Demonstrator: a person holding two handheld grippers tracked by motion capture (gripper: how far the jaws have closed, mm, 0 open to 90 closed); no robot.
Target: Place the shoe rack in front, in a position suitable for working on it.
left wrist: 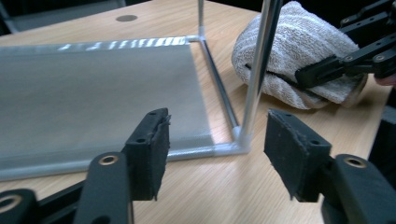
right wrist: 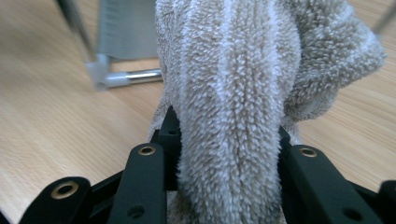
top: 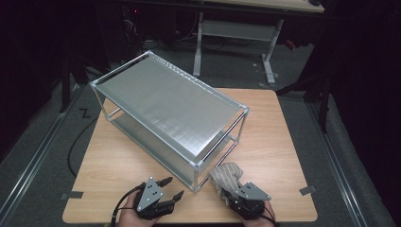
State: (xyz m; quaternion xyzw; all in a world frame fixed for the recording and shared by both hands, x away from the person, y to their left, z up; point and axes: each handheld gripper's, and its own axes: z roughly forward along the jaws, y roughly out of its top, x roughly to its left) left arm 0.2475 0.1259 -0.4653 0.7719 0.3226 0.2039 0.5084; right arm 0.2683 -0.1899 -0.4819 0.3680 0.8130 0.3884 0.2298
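Tabletop towel (right wrist: 238,93) between right gripper (right wrist: 229,140) jaws

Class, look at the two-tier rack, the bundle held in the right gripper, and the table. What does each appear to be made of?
Rack: probably metal, with shiny silver corner posts and dull grey shelf sheets that show a fine ribbed sheen.
Towel: terry cloth, beige with paler stripes, its looped pile plain to see in the right gripper view.
Table: pale wood-grain top, possibly laminate.

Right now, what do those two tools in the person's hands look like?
Each is black. The left tool and the right tool each carry a grey three-cornered plate with small dark dots on top. Two jointed black arms with brass-coloured rivets end in blocky black pads with worn edges. A black cable loops behind the left one.
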